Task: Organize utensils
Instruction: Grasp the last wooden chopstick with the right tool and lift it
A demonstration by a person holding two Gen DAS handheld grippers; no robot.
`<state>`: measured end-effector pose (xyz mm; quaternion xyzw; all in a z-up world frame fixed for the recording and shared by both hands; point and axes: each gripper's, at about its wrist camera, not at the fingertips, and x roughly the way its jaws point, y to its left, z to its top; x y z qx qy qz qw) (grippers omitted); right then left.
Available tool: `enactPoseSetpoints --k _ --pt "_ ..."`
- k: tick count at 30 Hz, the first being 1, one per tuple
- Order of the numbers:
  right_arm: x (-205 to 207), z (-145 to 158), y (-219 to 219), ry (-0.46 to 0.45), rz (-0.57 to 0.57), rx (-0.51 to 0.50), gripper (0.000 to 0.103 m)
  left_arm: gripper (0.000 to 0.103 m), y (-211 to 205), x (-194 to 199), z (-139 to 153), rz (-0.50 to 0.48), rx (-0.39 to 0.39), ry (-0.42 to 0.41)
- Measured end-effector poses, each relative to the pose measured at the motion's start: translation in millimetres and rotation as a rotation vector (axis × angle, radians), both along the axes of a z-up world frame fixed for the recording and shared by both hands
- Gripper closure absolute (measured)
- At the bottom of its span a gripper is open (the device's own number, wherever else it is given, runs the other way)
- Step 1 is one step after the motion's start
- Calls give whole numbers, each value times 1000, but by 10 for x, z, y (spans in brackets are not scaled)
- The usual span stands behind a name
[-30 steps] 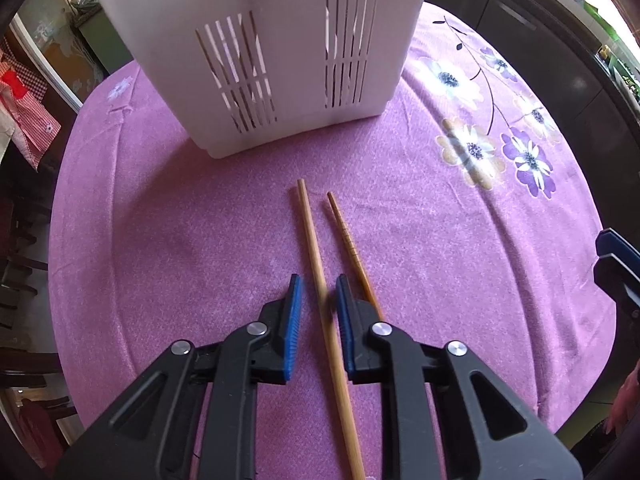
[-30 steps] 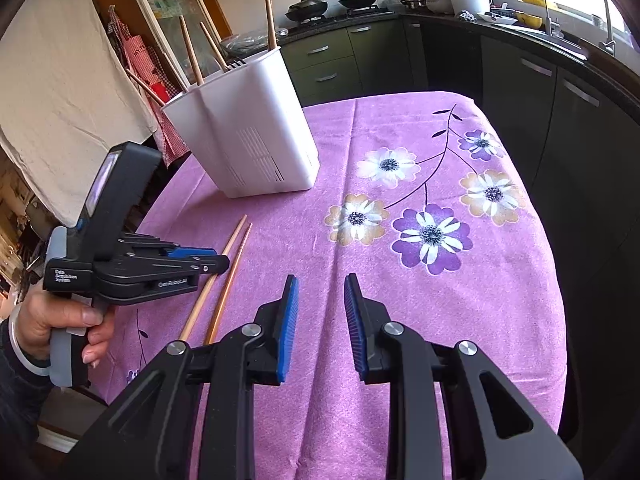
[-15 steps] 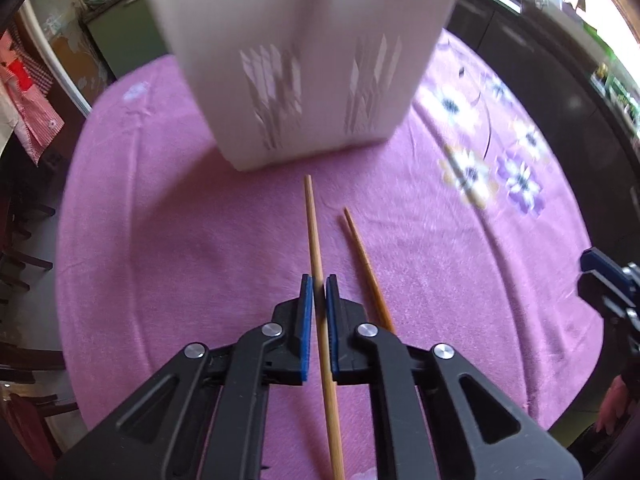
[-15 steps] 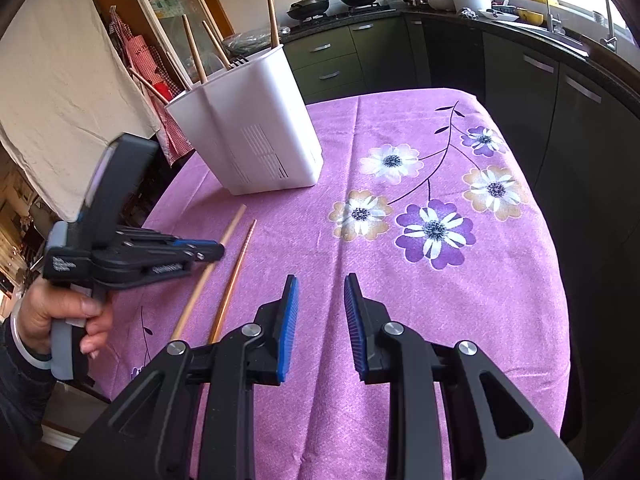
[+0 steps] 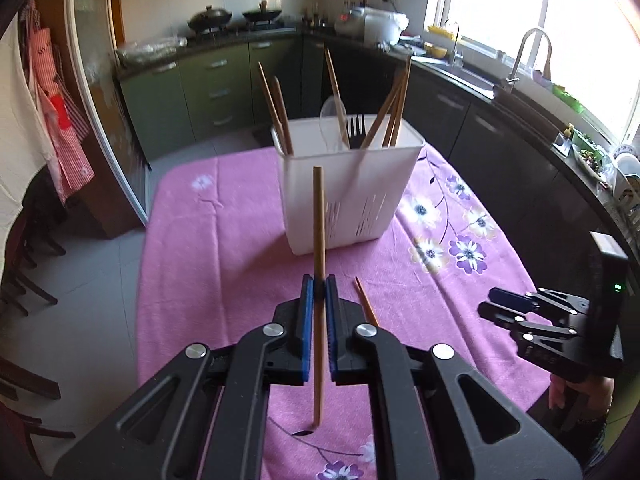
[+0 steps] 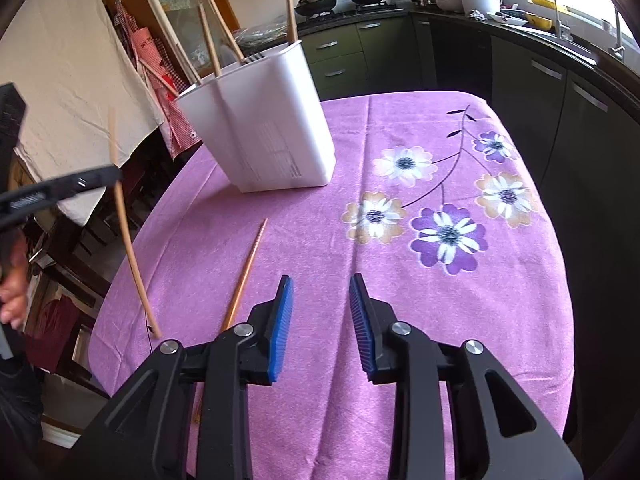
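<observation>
The left gripper (image 5: pixel 319 289) clenches a pale chopstick (image 5: pixel 318 216), lifted over the purple tablecloth's (image 6: pixel 132 240) left edge. The right gripper (image 6: pixel 321 300) is released, beside a darker chopstick (image 6: pixel 245 276) lying flat before the white holder (image 6: pixel 276 136).

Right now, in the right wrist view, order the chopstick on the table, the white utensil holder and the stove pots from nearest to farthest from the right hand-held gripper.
From the right hand-held gripper:
1. Chopstick on the table, just left of its fingers.
2. White utensil holder, farther back on the left.
3. Stove pots, beyond the table on the back counter.
</observation>
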<state>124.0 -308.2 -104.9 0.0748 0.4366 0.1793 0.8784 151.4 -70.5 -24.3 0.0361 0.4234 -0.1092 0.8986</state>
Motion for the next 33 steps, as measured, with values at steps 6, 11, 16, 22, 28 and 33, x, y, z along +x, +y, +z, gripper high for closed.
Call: enactPoseSetpoints --k 6,11,16,22,28,33 --pt "84 -50 208 38 44 -9 73 97 90 -129 64 -6 -22 -30" --pt "238 -105 453 80 97 -26 71 97 170 -312 129 -4 -37 -68" --pt "504 -240 794 133 147 -75 71 97 224 -396 140 -6 -39 -76" --pt "768 -447 1153 205 181 -146 71 97 241 -404 137 -15 -40 -78" --pt "837 -526 1395 204 172 -253 74 97 230 -399 142 -28 -44 -80" --pt "855 -542 1502 178 163 -314 92 97 217 -415 137 -35 -46 -82"
